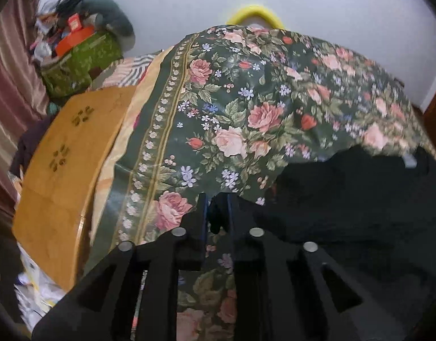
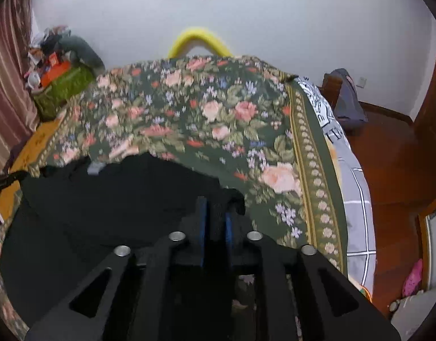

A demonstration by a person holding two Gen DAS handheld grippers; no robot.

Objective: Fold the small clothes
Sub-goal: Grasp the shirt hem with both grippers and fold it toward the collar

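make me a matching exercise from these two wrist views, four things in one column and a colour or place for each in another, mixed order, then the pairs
Things:
1. garment between the grippers
2. bedspread under it
3. hoop behind the bed
4. floor beside the bed

Colours or places:
A. yellow, against the white wall
B. plain black
C. reddish-brown wood, on the right of the right wrist view
D. dark green with pink roses

Pairs: 1-B, 2-D, 3-A, 4-C
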